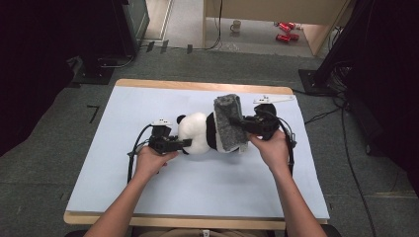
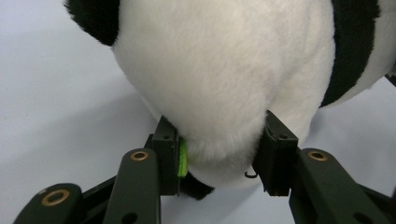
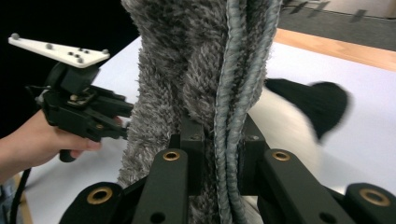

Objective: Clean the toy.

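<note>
A grey scarf (image 1: 230,123) was held up over the middle of the desk (image 1: 123,173), draped against the dark band of a toy panda (image 1: 200,132) that lay on its side there, so that the work in hand was judged to be the wrapping or dressing of the toy in the scarf. The scarf was gripped by the right claw (image 3: 219,140), whose jaws were closed tight on a bunched fold with a corded edge running between them; it was probably pinched at that firm edge so that the loose length could hang freely and be laid around the body. The panda was pinned at its head end by the left claw (image 2: 219,149), whose jaws were pressed into the white plush from both sides, apparently to keep the light, soft toy from sliding or rolling while the cloth was drawn over it. The scarf was seen to be thick and shaggy, a mottled grey pile with smoother twisted cords along one border, hanging as a long limp strip. The panda was round and plump, covered in short dense fur, white on the head and belly and black on the ear and limbs, and it dented readily under the jaws. A small bright green tag (image 2: 182,158) was caught against one jaw. The desk was covered by a smooth pale sheet with a wooden rim at its far edge, standing on grey carpet (image 1: 49,148).
</note>
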